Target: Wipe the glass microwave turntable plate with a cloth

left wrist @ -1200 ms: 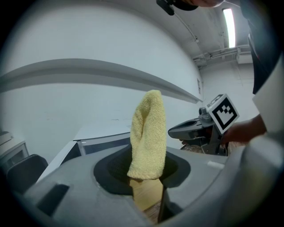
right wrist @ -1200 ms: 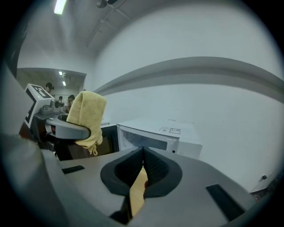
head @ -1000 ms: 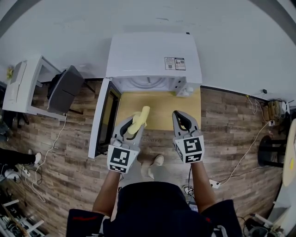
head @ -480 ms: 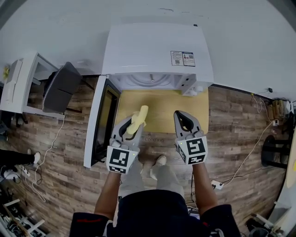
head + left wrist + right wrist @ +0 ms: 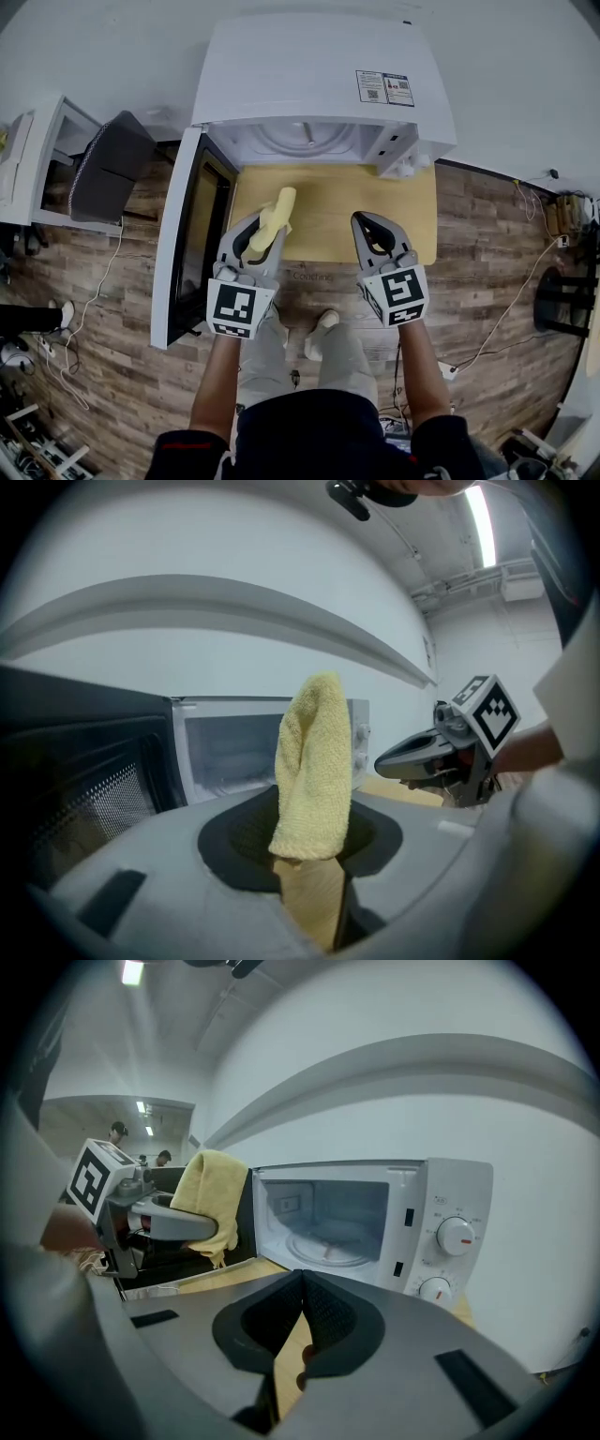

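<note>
A white microwave (image 5: 323, 84) stands on a wooden table (image 5: 412, 216) with its door (image 5: 187, 248) swung open to the left. The glass turntable plate (image 5: 328, 1244) lies inside the cavity, also glimpsed from above (image 5: 305, 136). My left gripper (image 5: 265, 228) is shut on a folded yellow cloth (image 5: 272, 217) that sticks up past the jaws (image 5: 314, 761). My right gripper (image 5: 375, 228) hovers beside it over the table, shut with nothing between its pads (image 5: 298, 1307). Both grippers are in front of the microwave opening, apart from it.
The microwave's control knobs (image 5: 456, 1236) sit right of the cavity. A white cabinet (image 5: 33, 164) and a dark chair (image 5: 103, 169) stand at the left on the wood floor. Cables (image 5: 506, 309) trail on the floor at the right. People stand far back (image 5: 117, 1131).
Both grippers have sunk lower in front of the microwave, and the head view has closed in on it. The cloth stays in the left jaws; the right jaws stay shut.
</note>
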Motion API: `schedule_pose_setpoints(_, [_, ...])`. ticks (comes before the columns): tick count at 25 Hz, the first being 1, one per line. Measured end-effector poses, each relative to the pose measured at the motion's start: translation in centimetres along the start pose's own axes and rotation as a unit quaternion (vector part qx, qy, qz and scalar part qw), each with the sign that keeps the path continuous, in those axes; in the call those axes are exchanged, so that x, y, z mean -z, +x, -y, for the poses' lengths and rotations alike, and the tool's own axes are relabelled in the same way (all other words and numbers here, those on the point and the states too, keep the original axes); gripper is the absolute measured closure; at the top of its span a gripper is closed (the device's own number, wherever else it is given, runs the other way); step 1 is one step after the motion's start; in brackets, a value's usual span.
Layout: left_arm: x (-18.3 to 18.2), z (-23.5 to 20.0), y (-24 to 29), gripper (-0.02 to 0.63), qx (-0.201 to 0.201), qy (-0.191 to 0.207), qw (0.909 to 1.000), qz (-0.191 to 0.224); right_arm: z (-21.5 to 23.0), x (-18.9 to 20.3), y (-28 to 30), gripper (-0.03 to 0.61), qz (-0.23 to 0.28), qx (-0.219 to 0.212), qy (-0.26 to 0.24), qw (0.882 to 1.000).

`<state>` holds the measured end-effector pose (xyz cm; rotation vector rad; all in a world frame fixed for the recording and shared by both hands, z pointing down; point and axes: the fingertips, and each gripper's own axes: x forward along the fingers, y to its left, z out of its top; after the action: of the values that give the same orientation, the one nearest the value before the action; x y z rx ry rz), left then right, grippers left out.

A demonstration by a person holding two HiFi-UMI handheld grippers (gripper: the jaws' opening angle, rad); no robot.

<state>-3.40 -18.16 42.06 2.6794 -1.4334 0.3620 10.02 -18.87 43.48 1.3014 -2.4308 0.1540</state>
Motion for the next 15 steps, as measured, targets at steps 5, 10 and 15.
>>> schedule_pose_setpoints(5, [2.6,0.1,0.8,0.499,0.006,0.013,0.9999,0.0,-0.3,1.6,1.4,0.569,-0.001,-0.002,-0.028,1.0])
schedule_pose_setpoints(10, [4.7,0.0,1.5,0.499,0.002,0.018,0.9998,-0.007,-0.1,3.1,2.8,0.569,-0.011,-0.006,-0.064,0.998])
schedule_pose_setpoints(15, [6.0,-0.3,2.4,0.5,0.001,0.009,1.0,-0.003,1.8,4.0,4.1,0.569,-0.011,0.024,-0.106,0.994])
